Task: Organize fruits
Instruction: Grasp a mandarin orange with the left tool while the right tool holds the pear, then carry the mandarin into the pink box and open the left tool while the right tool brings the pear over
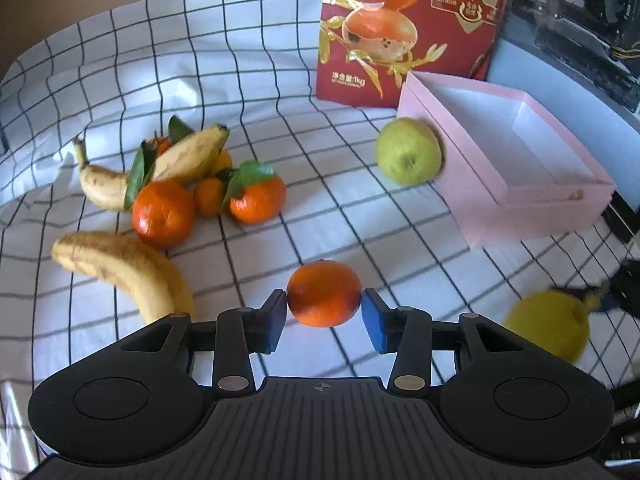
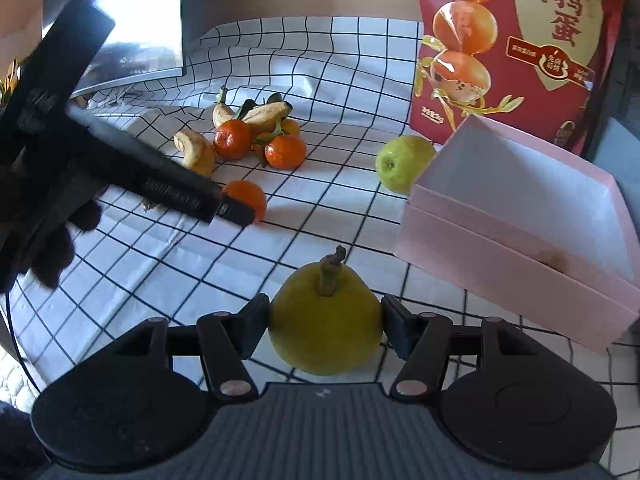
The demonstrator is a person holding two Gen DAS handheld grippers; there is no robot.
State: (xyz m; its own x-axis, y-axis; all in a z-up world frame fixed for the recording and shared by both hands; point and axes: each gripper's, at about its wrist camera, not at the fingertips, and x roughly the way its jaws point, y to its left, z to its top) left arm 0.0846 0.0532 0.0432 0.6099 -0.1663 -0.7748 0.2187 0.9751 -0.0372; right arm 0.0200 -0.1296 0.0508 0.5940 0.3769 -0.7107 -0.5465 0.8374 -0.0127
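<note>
My left gripper (image 1: 324, 308) is shut on an orange tangerine (image 1: 324, 294), just above the checked cloth. It also shows in the right wrist view (image 2: 246, 198), partly hidden by the left gripper (image 2: 236, 212). My right gripper (image 2: 325, 324) is shut on a yellow pear (image 2: 325, 320), stem up; the pear shows blurred in the left wrist view (image 1: 548, 330). An open pink box (image 1: 516, 160) (image 2: 528, 208) lies to the right, its inside bare. A green apple (image 1: 408, 151) (image 2: 402, 162) rests against its left wall.
A pile of tangerines (image 1: 256, 196) with leaves and bananas (image 1: 128, 268) lies at left on the checked cloth (image 1: 340, 216); it also shows in the right wrist view (image 2: 256, 136). A tall red printed bag (image 1: 404, 24) (image 2: 512, 48) stands behind the box. A monitor (image 2: 132, 20) stands at far left.
</note>
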